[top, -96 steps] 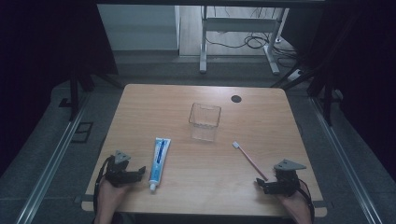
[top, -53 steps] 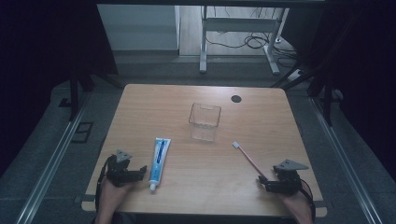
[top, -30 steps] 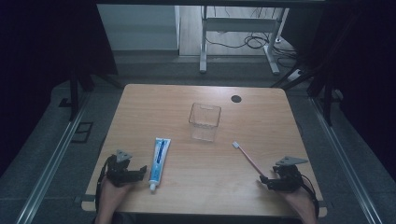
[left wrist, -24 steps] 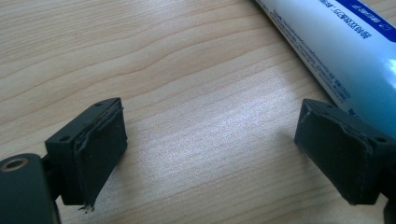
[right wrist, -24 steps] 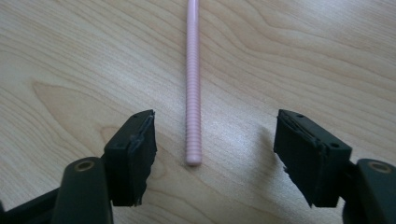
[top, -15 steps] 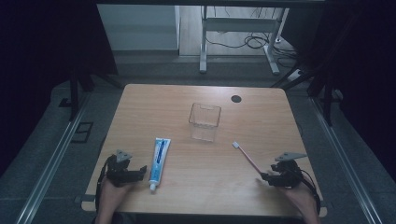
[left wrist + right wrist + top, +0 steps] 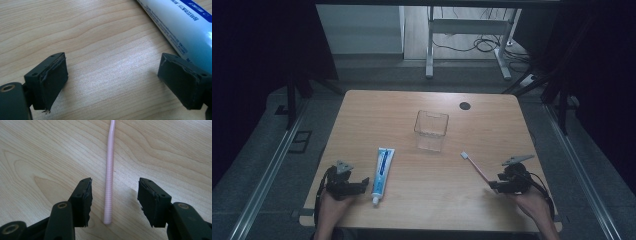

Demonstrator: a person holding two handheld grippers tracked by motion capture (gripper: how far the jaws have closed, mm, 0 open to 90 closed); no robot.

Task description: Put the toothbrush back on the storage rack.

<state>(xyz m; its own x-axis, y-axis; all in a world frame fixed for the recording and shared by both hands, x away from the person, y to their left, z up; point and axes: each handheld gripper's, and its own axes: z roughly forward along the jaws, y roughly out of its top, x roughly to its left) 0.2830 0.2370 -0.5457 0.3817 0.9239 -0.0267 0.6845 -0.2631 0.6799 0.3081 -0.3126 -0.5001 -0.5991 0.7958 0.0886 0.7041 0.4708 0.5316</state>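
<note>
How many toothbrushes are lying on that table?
1. The pink toothbrush lies flat on the table, right of the clear container, its handle end between the open jaws of the right gripper.

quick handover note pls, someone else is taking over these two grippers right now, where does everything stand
Right gripper: jaws have just been closing around the handle end of the pink toothbrush, which lies between them on the table; the pads are not on it yet.
Left gripper: open, holding nothing, low over the wood beside the toothpaste tube.
Clear container: upright mid-table, looks empty.
Done: right gripper lined up on the toothbrush.
Left: close on the handle and lift it; probably it goes into the container. The toothpaste is untouched.
</note>
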